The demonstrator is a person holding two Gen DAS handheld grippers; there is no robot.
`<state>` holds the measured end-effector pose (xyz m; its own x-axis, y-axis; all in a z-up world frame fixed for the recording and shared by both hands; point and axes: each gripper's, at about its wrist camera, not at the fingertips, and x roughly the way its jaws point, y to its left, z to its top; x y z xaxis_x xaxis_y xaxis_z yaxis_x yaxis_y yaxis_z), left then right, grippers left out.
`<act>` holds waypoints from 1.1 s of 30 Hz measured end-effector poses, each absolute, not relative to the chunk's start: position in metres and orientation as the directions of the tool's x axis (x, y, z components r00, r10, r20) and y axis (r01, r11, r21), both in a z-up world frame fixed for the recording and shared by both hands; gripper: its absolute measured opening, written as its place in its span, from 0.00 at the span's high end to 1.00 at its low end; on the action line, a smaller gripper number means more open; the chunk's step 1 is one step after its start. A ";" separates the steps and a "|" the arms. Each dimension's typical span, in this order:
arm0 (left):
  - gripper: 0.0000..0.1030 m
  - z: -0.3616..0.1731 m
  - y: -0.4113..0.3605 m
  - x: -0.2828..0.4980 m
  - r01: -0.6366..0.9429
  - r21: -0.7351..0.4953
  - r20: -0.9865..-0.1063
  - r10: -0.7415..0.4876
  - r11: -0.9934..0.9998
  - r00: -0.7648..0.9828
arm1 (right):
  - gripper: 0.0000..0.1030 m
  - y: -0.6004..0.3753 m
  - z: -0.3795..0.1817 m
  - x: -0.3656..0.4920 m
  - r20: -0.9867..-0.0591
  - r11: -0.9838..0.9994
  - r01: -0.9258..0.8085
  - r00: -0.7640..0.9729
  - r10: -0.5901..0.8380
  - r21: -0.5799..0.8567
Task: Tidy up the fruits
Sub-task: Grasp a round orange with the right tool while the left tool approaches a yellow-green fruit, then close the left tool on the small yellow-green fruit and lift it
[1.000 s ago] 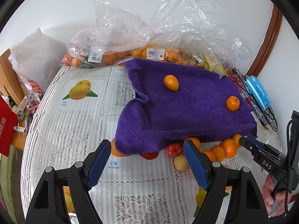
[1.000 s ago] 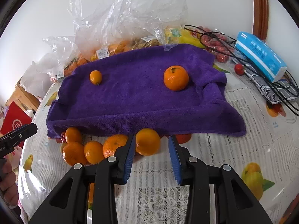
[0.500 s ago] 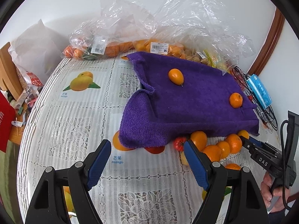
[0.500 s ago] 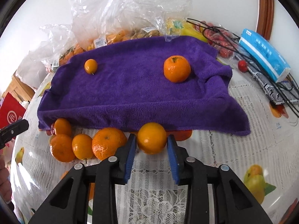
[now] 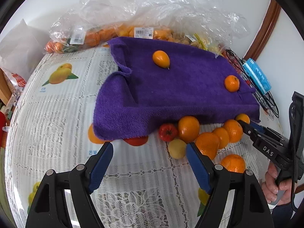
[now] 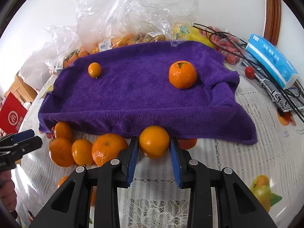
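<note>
- The right gripper [image 6: 154, 148] is clamping an orange [image 6: 154, 141]; lifting it is risking snagging the purple towel [image 6: 136, 98].
- The left gripper [image 5: 150, 163], gaping with its jaws closing on nothing, is nearing a yellow fruit [image 5: 177, 148], risking nudging it.

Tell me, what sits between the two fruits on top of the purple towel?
Nothing: only bare purple towel between the small oval fruit and the mandarin, clearest in the right wrist view.

Oranges [image 6: 106, 149] along purple towel [image 6: 136, 102]

Home dining setting: my tabletop [image 5: 57, 117] wears a lace, mango-printed cloth; shop-labelled plastic produce bags [image 6: 121, 20] against the wall.
</note>
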<state>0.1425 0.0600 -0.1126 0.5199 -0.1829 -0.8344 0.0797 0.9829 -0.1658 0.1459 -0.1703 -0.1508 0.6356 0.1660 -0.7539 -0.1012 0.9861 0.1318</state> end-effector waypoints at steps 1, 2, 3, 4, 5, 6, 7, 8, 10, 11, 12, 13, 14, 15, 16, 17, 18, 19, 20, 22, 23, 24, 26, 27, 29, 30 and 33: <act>0.28 -0.114 0.059 0.143 0.082 -0.167 -0.835 -0.185 0.982 0.518 | 0.68 -0.171 -0.150 0.144 -0.753 0.986 -0.102 0.636 0.166 0.131; 0.29 -0.115 0.057 0.143 0.084 -0.170 -0.836 -0.189 0.982 0.515 | 0.68 -0.172 -0.150 0.143 -0.752 0.986 -0.102 0.637 0.167 0.133; 0.31 -0.117 0.056 0.143 0.087 -0.173 -0.838 -0.193 0.981 0.511 | 0.68 -0.173 -0.149 0.141 -0.752 0.986 -0.100 0.638 0.166 0.133; 0.33 -0.119 0.054 0.144 0.091 -0.176 -0.841 -0.197 0.980 0.504 | 0.68 -0.174 -0.149 0.138 -0.751 0.987 -0.097 0.640 0.161 0.129; 0.34 -0.121 0.052 0.145 0.095 -0.177 -0.843 -0.201 0.980 0.499 | 0.68 -0.175 -0.148 0.136 -0.751 0.988 -0.093 0.642 0.155 0.125; 0.36 -0.122 0.051 0.145 0.098 -0.178 -0.845 -0.203 0.979 0.495 | 0.68 -0.176 -0.147 0.133 -0.750 0.989 -0.087 0.645 0.145 0.116; 0.36 -0.124 0.048 0.145 0.105 -0.181 -0.846 -0.210 0.978 0.490 | 0.68 -0.177 -0.147 0.131 -0.751 0.990 -0.085 0.644 0.142 0.114; 0.36 -0.126 0.047 0.145 0.111 -0.183 -0.847 -0.214 0.977 0.487 | 0.68 -0.178 -0.147 0.129 -0.754 0.990 -0.084 0.642 0.141 0.114; 0.40 -0.127 0.041 0.146 0.123 -0.178 -0.848 -0.216 0.976 0.484 | 0.68 -0.181 -0.147 0.125 -0.759 0.990 -0.079 0.635 0.143 0.121; 0.41 -0.127 0.039 0.145 0.129 -0.168 -0.846 -0.210 0.977 0.491 | 0.68 -0.182 -0.147 0.122 -0.761 0.990 -0.077 0.634 0.139 0.117; 0.44 -0.127 0.037 0.145 0.136 -0.162 -0.845 -0.209 0.977 0.492 | 0.68 -0.182 -0.147 0.121 -0.761 0.991 -0.076 0.634 0.135 0.113; 0.45 -0.128 0.035 0.145 0.143 -0.157 -0.845 -0.208 0.977 0.493 | 0.68 -0.182 -0.148 0.120 -0.761 0.991 -0.076 0.635 0.133 0.110; 0.45 -0.128 0.033 0.145 0.145 -0.152 -0.844 -0.205 0.978 0.495 | 0.68 -0.183 -0.148 0.120 -0.762 0.991 -0.076 0.634 0.133 0.110; 0.47 -0.128 0.032 0.145 0.147 -0.149 -0.844 -0.203 0.978 0.497 | 0.68 -0.183 -0.150 0.120 -0.766 0.991 -0.076 0.629 0.134 0.111; 0.50 -0.128 0.030 0.146 0.152 -0.146 -0.843 -0.203 0.978 0.498 | 0.68 -0.183 -0.151 0.121 -0.767 0.991 -0.075 0.627 0.135 0.113; 0.52 -0.128 0.030 0.147 0.156 -0.145 -0.842 -0.204 0.977 0.499 | 0.68 -0.183 -0.152 0.122 -0.766 0.991 -0.075 0.628 0.135 0.114; 0.55 -0.128 0.029 0.147 0.160 -0.143 -0.841 -0.205 0.977 0.500 | 0.68 -0.182 -0.152 0.122 -0.765 0.991 -0.074 0.630 0.135 0.114; 0.58 -0.128 0.028 0.147 0.165 -0.140 -0.841 -0.205 0.976 0.501 | 0.68 -0.182 -0.153 0.123 -0.764 0.991 -0.075 0.630 0.137 0.115; 0.60 -0.128 0.027 0.147 0.169 -0.135 -0.840 -0.203 0.976 0.503 | 0.68 -0.181 -0.154 0.123 -0.765 0.990 -0.077 0.629 0.140 0.117; 0.69 -0.128 0.023 0.147 0.181 -0.117 -0.839 -0.195 0.976 0.508 | 0.68 -0.179 -0.156 0.125 -0.768 0.990 -0.079 0.625 0.137 0.113; 0.71 -0.129 0.021 0.147 0.191 -0.105 -0.839 -0.190 0.976 0.510 | 0.68 -0.178 -0.156 0.124 -0.767 0.991 -0.079 0.629 0.132 0.106; 0.76 -0.129 0.019 0.147 0.199 -0.093 -0.840 -0.184 0.976 0.511 | 0.68 -0.177 -0.156 0.123 -0.764 0.992 -0.082 0.633 0.125 0.094; 0.76 -0.129 0.017 0.146 0.210 -0.083 -0.839 -0.182 0.974 0.513 | 0.68 -0.176 -0.156 0.122 -0.763 0.991 -0.090 0.633 0.131 0.095; 0.76 -0.129 0.018 0.146 0.211 -0.090 -0.838 -0.188 0.973 0.511 | 0.68 -0.176 -0.156 0.122 -0.763 0.991 -0.091 0.632 0.134 0.098; 0.76 -0.128 0.021 0.146 0.208 -0.105 -0.840 -0.199 0.972 0.505 | 0.68 -0.177 -0.154 0.120 -0.761 0.991 -0.089 0.635 0.133 0.100; 0.76 -0.128 0.022 0.146 0.204 -0.115 -0.841 -0.205 0.972 0.501 | 0.68 -0.178 -0.153 0.119 -0.759 0.991 -0.087 0.637 0.132 0.100; 0.76 -0.126 0.028 0.144 0.186 -0.124 -0.841 -0.203 0.975 0.501 | 0.68 -0.179 -0.148 0.116 -0.753 0.992 -0.081 0.645 0.130 0.101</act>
<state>0.1444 0.0281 -0.1260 0.5009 -0.2027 -0.8414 0.1859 0.9747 -0.1242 0.1164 -0.1795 -0.1479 0.6453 0.1298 -0.7528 -0.0813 0.9915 0.1013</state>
